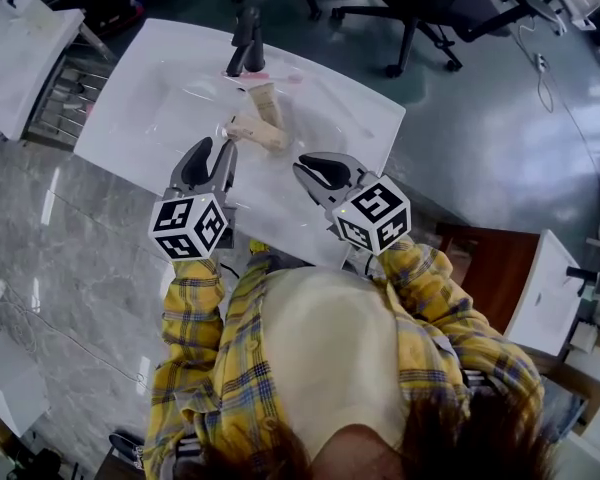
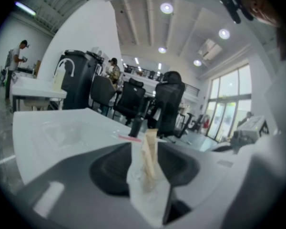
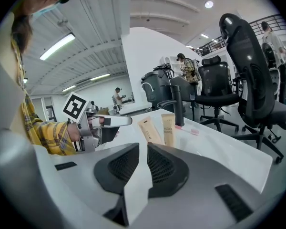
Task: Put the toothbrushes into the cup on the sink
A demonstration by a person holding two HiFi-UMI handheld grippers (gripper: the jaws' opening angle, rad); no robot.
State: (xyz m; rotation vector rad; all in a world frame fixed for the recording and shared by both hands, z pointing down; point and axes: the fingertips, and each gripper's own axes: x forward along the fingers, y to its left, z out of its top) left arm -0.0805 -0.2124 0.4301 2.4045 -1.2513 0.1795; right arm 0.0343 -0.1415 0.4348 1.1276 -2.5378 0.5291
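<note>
A pink toothbrush (image 1: 280, 76) (image 2: 128, 137) (image 3: 191, 131) lies on the white sink top (image 1: 130, 98) beside the black faucet (image 1: 246, 38). Two beige tubes (image 1: 265, 100) (image 1: 257, 134) lie nearer me. My left gripper (image 1: 218, 148) (image 2: 147, 149) stands open at the near tube's left end. That tube (image 2: 150, 154) shows in the gap between the jaws, and the pads do not press on it. To the right, my right gripper (image 1: 302, 165) (image 3: 147, 147) hovers over the sink's front with a narrow gap and nothing in it. I cannot make out a cup.
Black office chairs (image 1: 410, 8) stand beyond the sink. A white table (image 1: 20, 58) is at the left, and a wooden chair (image 1: 490, 268) and another white basin (image 1: 545, 288) are at the right. People (image 3: 187, 66) stand far off in the room.
</note>
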